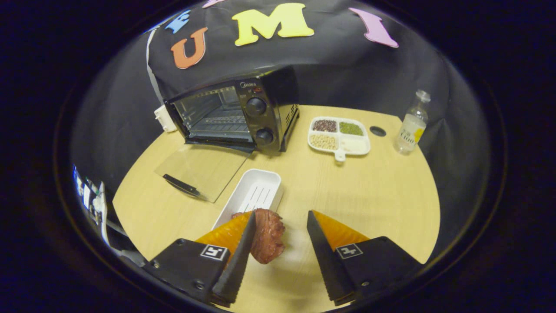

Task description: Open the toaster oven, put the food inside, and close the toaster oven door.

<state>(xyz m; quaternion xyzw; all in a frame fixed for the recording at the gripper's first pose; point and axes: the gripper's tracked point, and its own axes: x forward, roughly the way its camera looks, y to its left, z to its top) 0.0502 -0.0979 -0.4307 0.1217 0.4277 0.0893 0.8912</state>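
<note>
The black toaster oven (257,114) stands at the back of the wooden table (373,195) with its cavity showing. Its glass door (204,168) is folded down flat toward me, and the dark handle (182,186) lies at the door's near edge. A white slotted tray (257,191) lies between the door and my fingers. A brown piece of meat (269,237) sits between my fingers, against the left one, with a clear gap to the right one. My gripper (281,213) is open, low over the table and well short of the oven.
A white divided dish (360,145) of beans and grains sits to the right of the oven. A clear bottle (410,126) stands further right, near a round hole (378,131) in the table. A white plug box (165,118) is behind the oven's left side.
</note>
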